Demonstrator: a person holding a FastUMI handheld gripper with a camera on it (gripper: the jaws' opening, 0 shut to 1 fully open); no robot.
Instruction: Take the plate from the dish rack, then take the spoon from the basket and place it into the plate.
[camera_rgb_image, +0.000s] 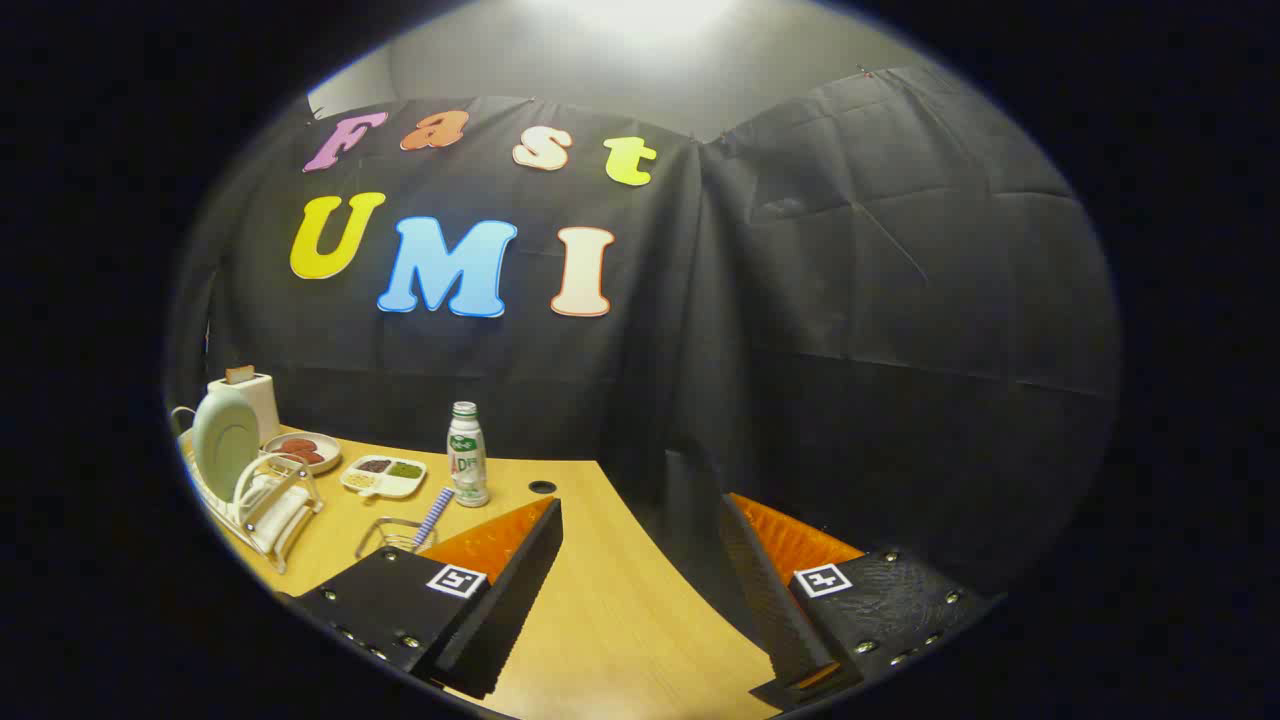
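A pale green plate (224, 438) stands on edge in a white dish rack (268, 503) far off to the left of my fingers. A small wire basket (392, 535) sits just beyond my left finger, with a blue-and-white striped spoon handle (434, 515) sticking up out of it. My gripper (642, 545) is open, its fingers wide apart above the wooden table (610, 610), with nothing between them. Plate and basket both lie to the left of the gap.
A white toaster (250, 395) stands behind the rack. A small plate of reddish food (303, 450) and a divided white tray (384, 475) lie beyond the basket. A bottle (467, 455) stands upright near a round hole (542, 487) in the table.
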